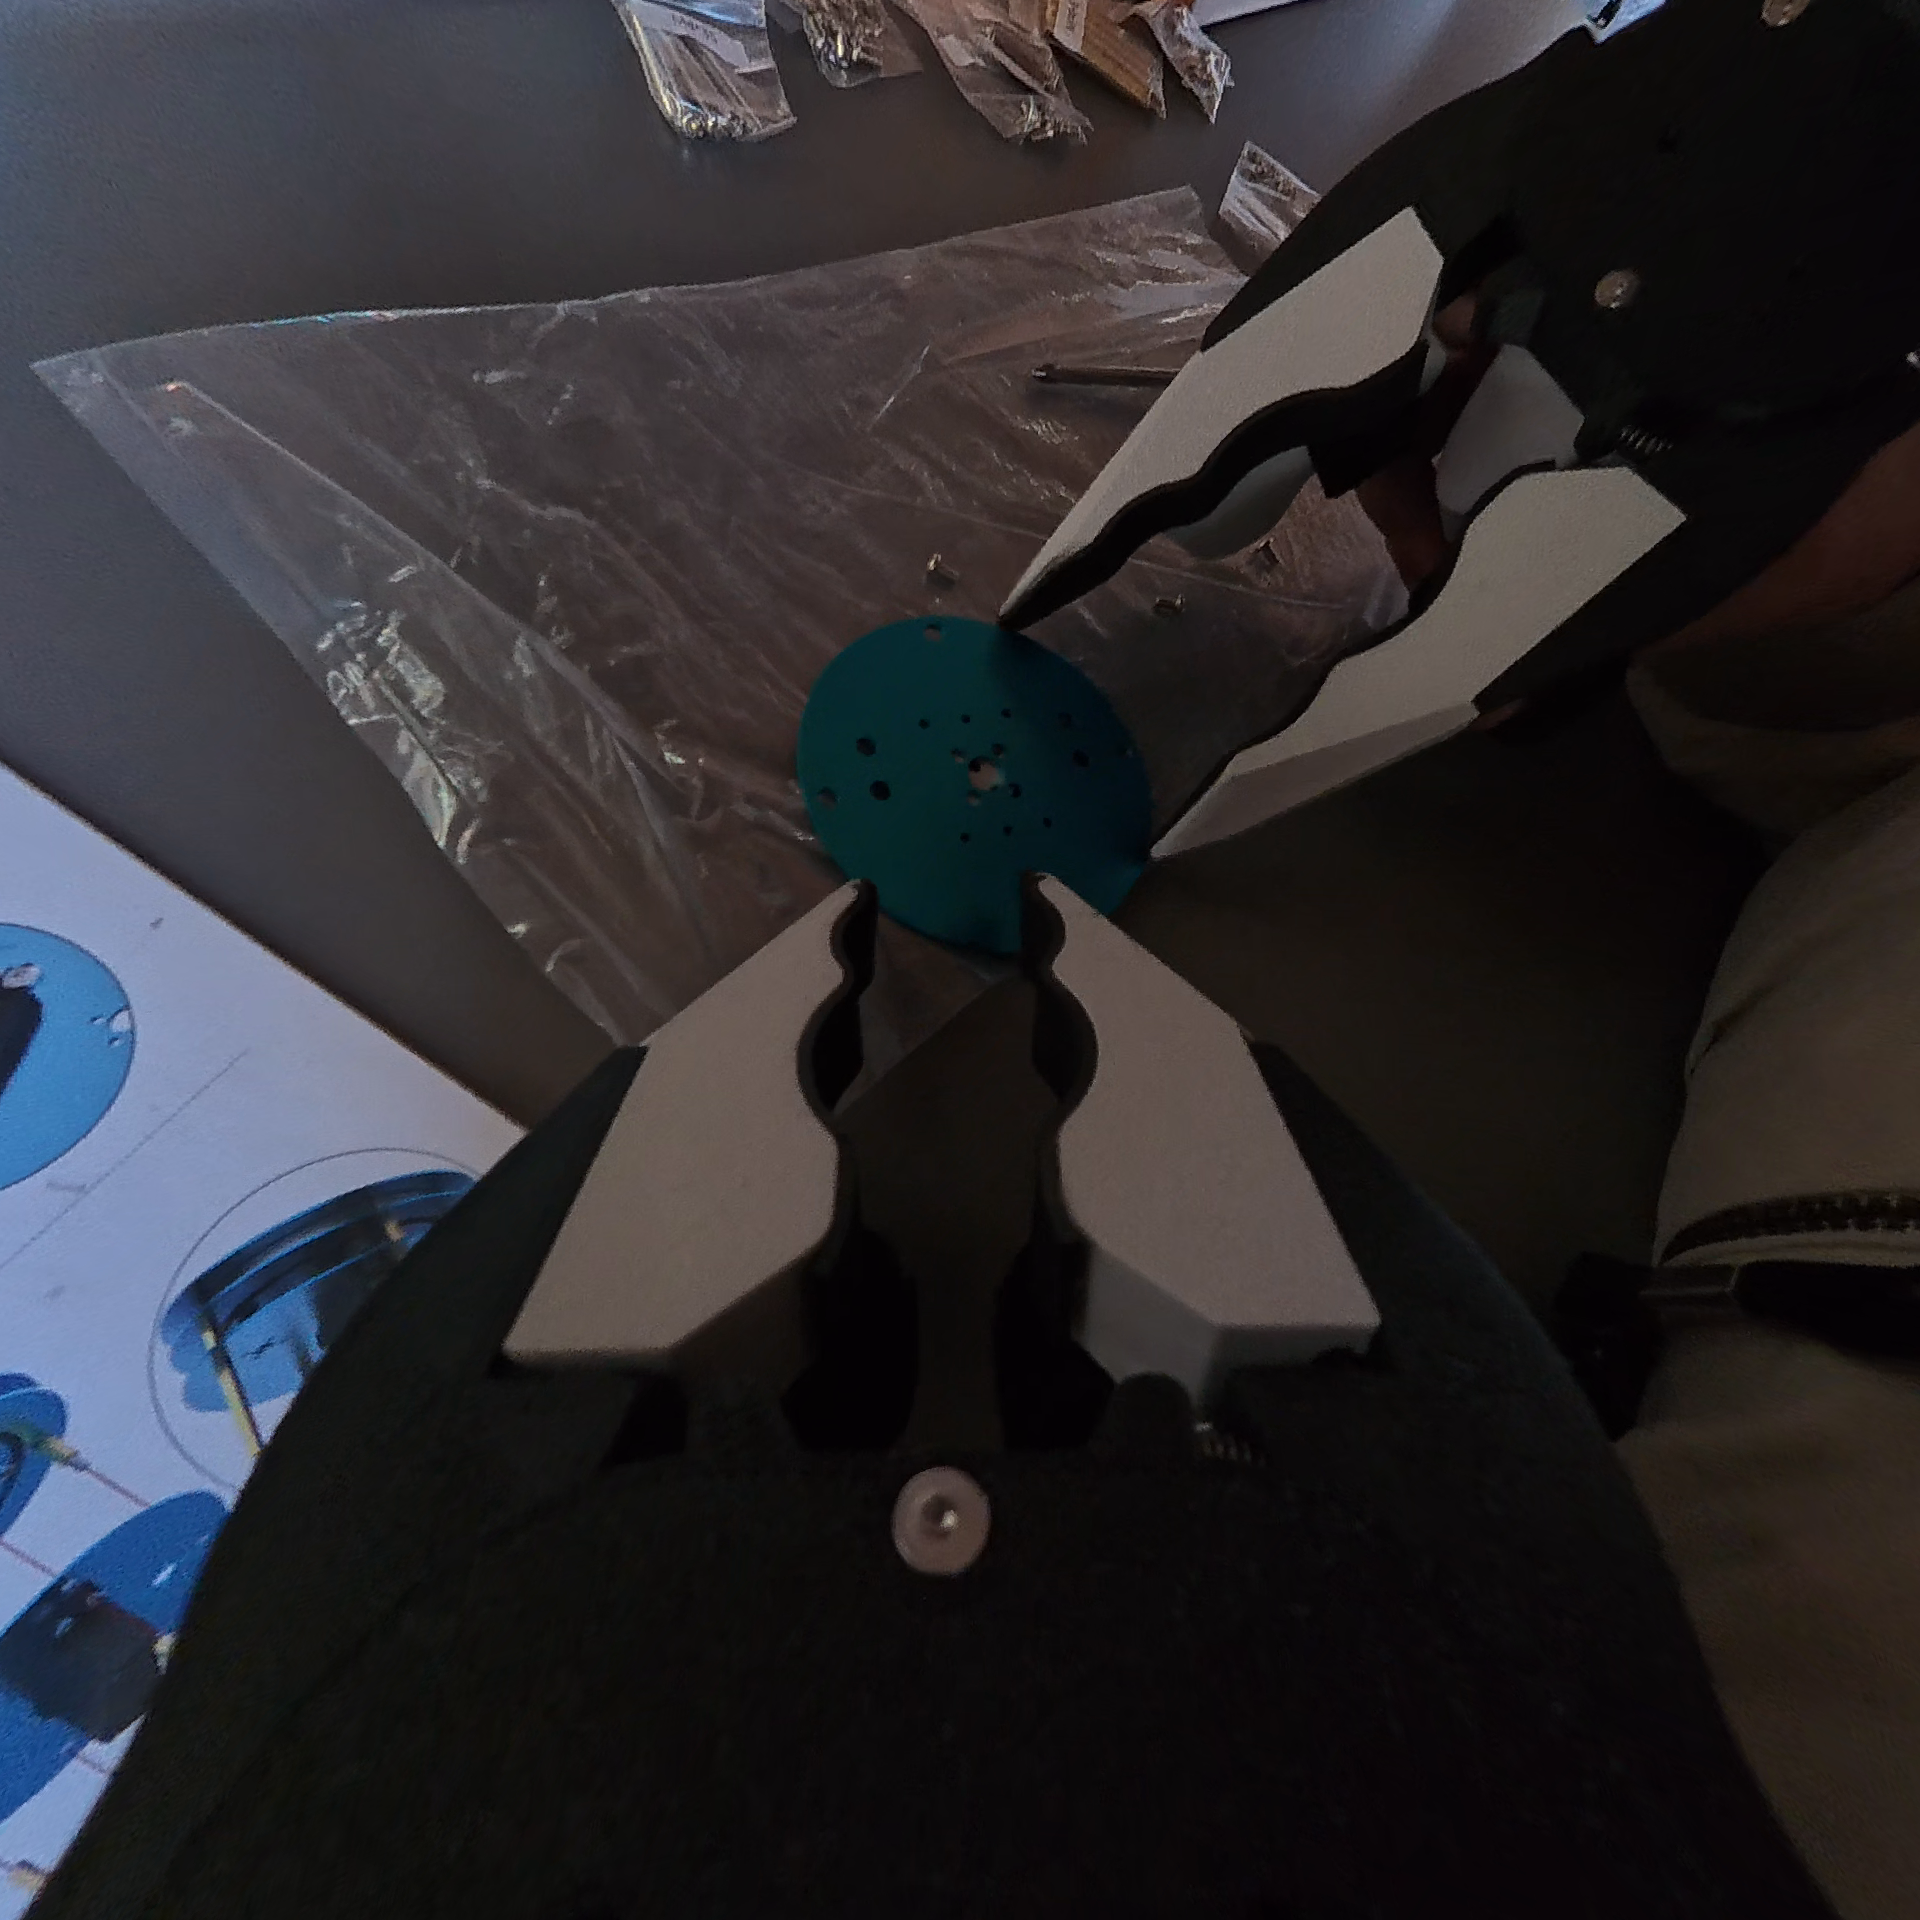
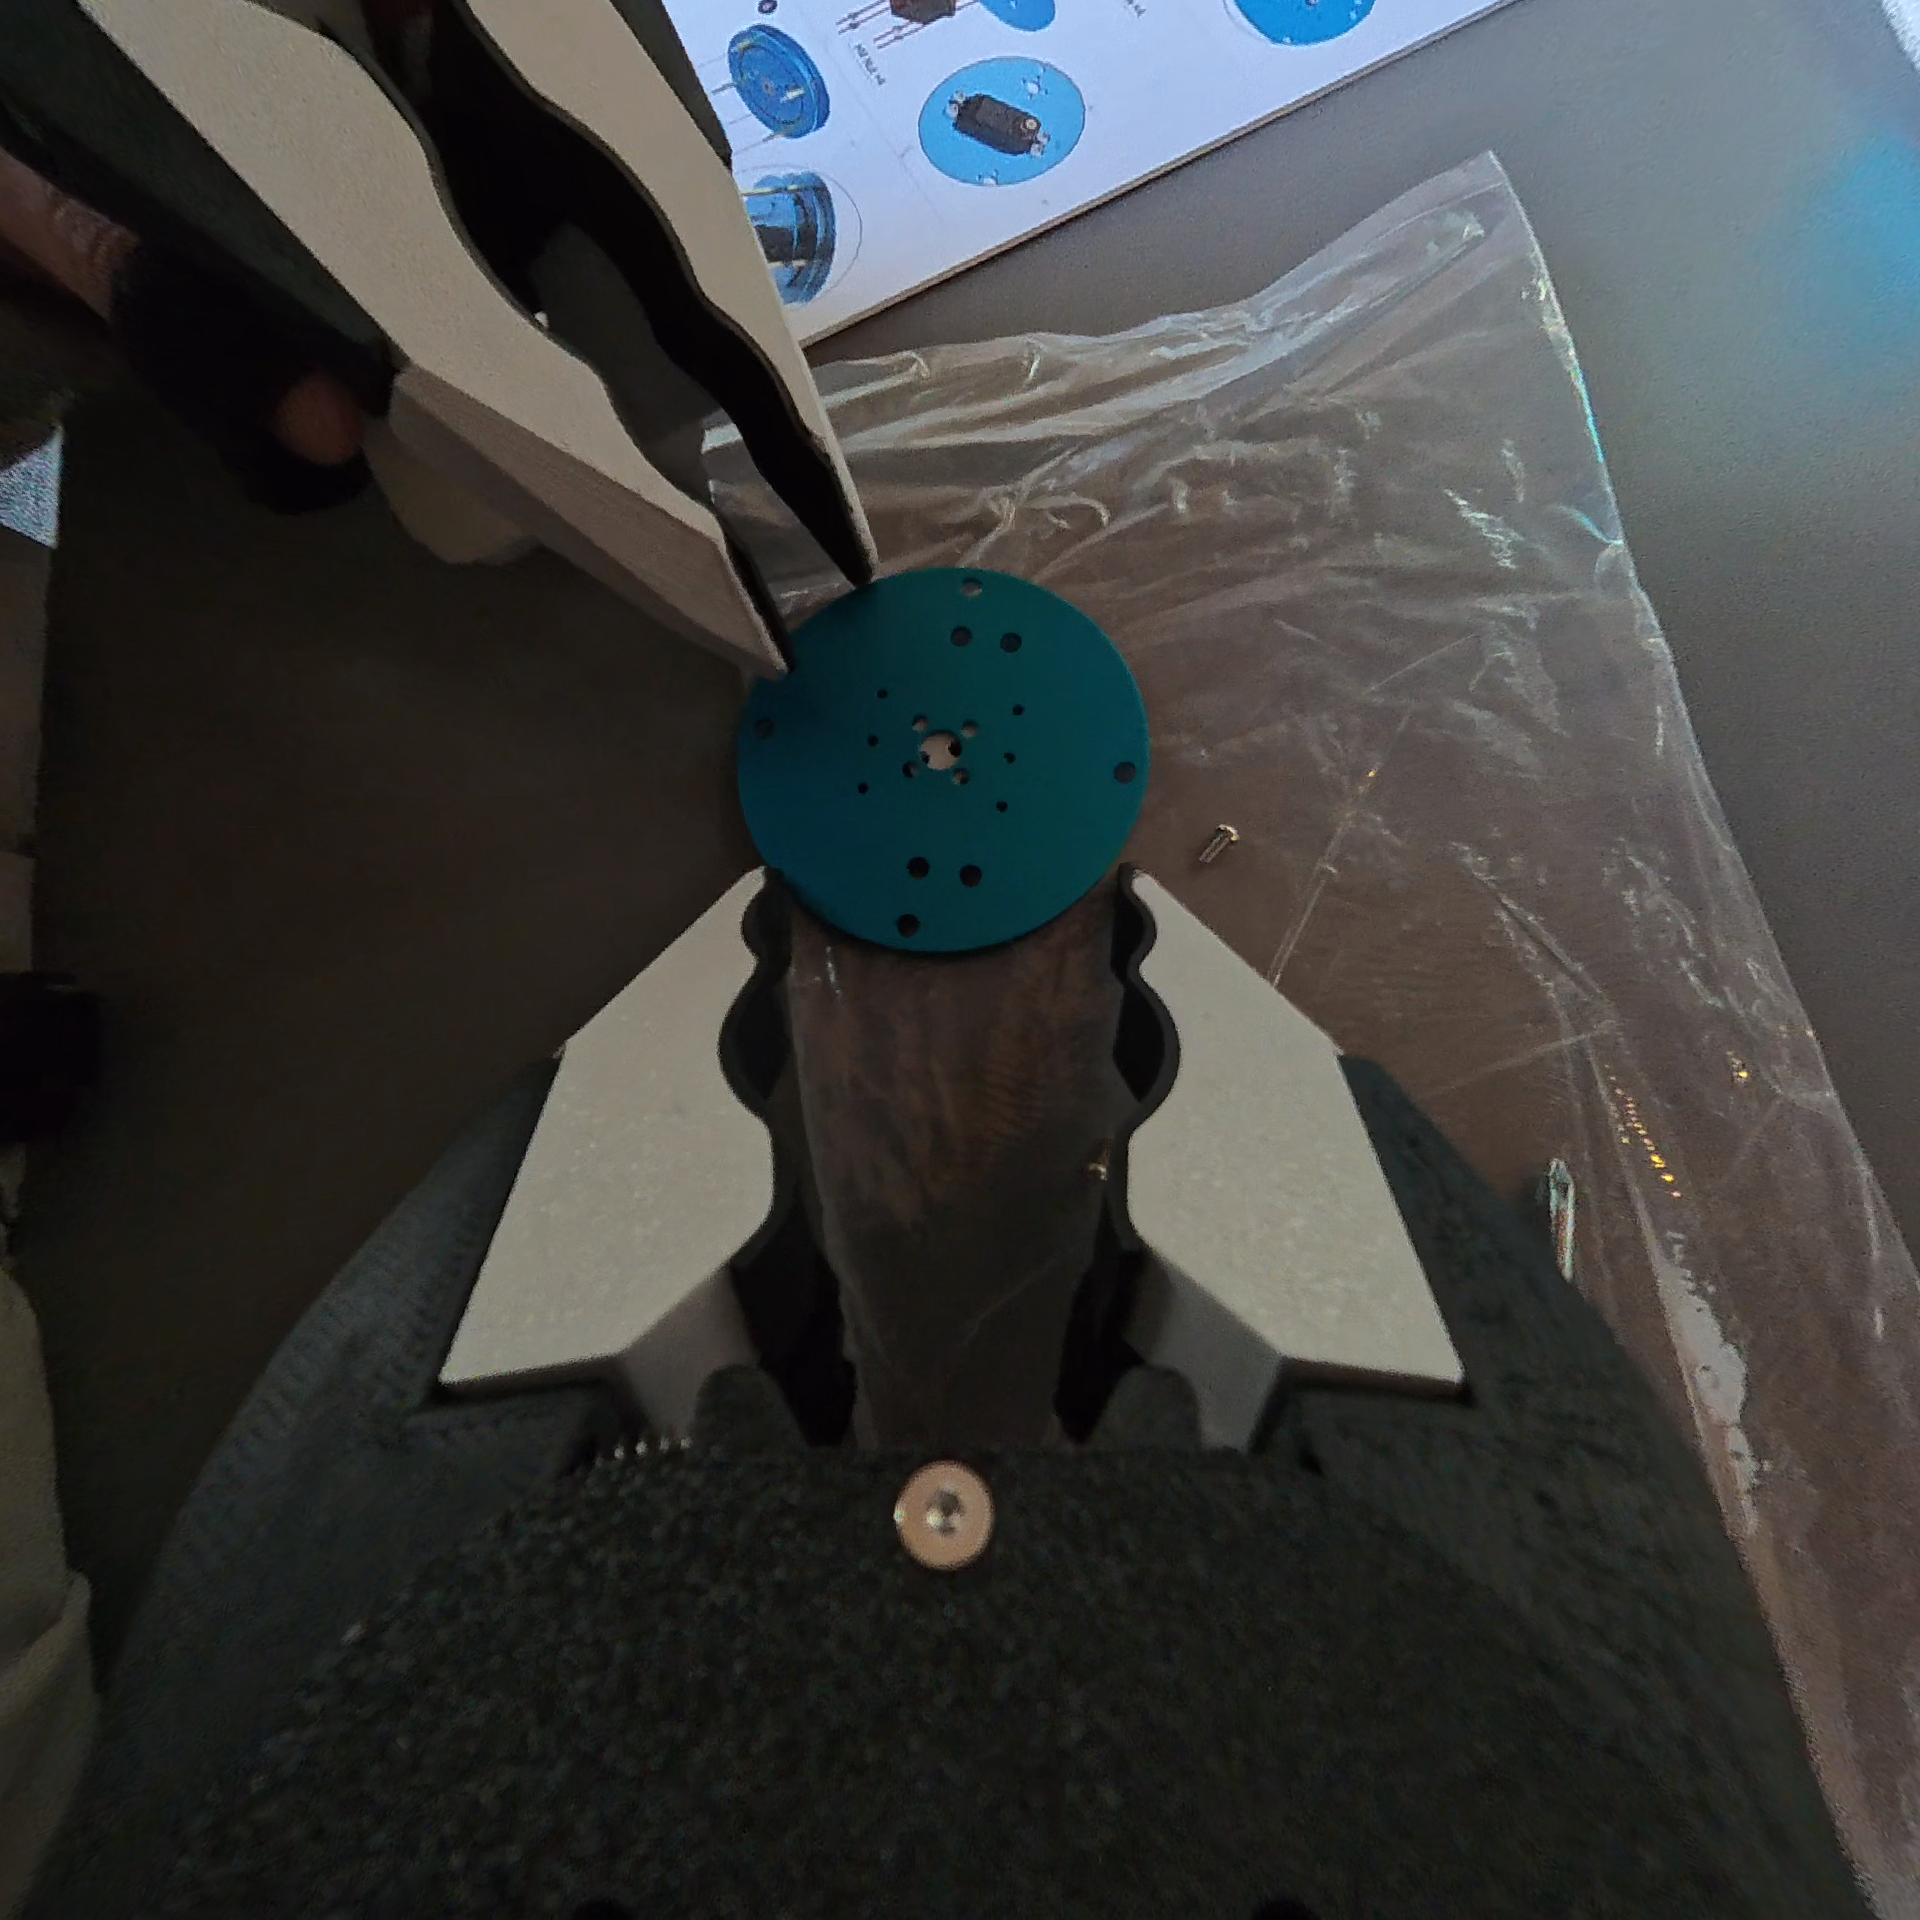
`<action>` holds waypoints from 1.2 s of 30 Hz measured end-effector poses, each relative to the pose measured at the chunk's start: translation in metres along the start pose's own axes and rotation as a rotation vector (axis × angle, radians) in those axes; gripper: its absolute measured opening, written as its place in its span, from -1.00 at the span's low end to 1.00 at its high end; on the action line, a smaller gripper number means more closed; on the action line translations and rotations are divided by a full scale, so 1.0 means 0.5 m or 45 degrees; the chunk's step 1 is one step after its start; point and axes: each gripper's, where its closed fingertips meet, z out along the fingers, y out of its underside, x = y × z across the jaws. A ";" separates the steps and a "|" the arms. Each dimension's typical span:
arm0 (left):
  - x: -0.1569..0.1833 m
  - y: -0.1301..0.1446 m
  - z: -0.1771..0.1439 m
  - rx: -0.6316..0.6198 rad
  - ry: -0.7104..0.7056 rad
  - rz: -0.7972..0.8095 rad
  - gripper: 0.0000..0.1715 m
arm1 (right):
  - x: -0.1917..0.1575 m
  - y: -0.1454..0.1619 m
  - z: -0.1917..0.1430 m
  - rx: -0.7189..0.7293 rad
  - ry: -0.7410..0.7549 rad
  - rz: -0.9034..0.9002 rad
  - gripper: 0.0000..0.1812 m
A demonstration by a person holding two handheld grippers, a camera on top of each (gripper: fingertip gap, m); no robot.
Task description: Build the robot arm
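A teal round plate (image 1: 971,779) with several small holes lies on a clear plastic bag (image 1: 582,499) on the dark table. My left gripper (image 1: 951,883) is open, and its tips sit at the plate's near edge, one on each side of a short stretch of rim. My right gripper (image 1: 1086,732) comes in from the upper right, open, with its tips at the plate's far and right rim. In the right wrist view the plate (image 2: 940,758) lies just beyond my open right gripper (image 2: 945,878). The left gripper (image 2: 821,623) touches its upper-left edge.
Small loose screws (image 1: 940,569) (image 2: 1214,842) lie on the plastic bag (image 2: 1351,623) near the plate. A printed sheet with blue pictures (image 1: 156,1143) (image 2: 1039,125) lies beside it. Several small bags of hardware (image 1: 727,73) sit at the table's far edge. A person's trouser leg (image 1: 1787,1039) is at right. The tips of one gripper are about 6 cm away from the tips of the other.
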 end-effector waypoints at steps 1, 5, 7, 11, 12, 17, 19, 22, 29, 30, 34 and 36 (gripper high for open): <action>0.001 0.000 0.000 0.000 0.001 0.002 -0.67 | -0.001 -0.001 -0.001 0.003 -0.007 0.007 -0.34; 0.010 -0.001 0.004 -0.001 0.024 0.002 -0.67 | -0.001 0.000 -0.002 -0.001 -0.007 0.005 -0.35; 0.011 -0.001 0.005 -0.001 0.020 0.006 -0.67 | 0.001 0.000 -0.002 0.003 0.000 0.004 -0.37; 0.009 -0.003 0.000 0.011 0.009 0.013 -0.67 | 0.006 -0.016 -0.015 0.061 -0.020 0.035 -0.42; 0.009 -0.005 -0.003 0.022 0.010 0.016 -0.67 | 0.014 -0.023 -0.021 0.086 -0.022 0.062 -0.50; 0.023 -0.017 -0.021 0.102 0.012 0.059 -0.67 | 0.095 -0.033 -0.033 0.003 0.056 0.109 -0.87; 0.029 -0.020 -0.029 0.129 0.010 0.075 -0.67 | 0.112 -0.024 -0.024 -0.114 0.036 0.147 -0.89; 0.026 -0.016 -0.041 0.154 -0.015 0.066 -0.67 | 0.103 -0.023 -0.013 -0.208 -0.047 0.216 -0.88; 0.013 -0.011 -0.057 0.213 -0.026 -0.002 -0.67 | 0.105 -0.012 0.008 -0.239 0.063 0.181 -0.87; 0.011 -0.012 -0.055 0.213 -0.025 -0.006 -0.67 | 0.107 -0.011 0.008 -0.241 0.077 0.178 -0.89; 0.014 -0.034 -0.039 0.236 -0.013 0.003 -0.68 | 0.112 -0.010 0.005 -0.237 0.122 0.145 -0.98; 0.019 -0.048 -0.025 0.249 -0.018 0.033 -0.67 | 0.110 -0.032 -0.002 -0.118 0.095 0.200 -0.98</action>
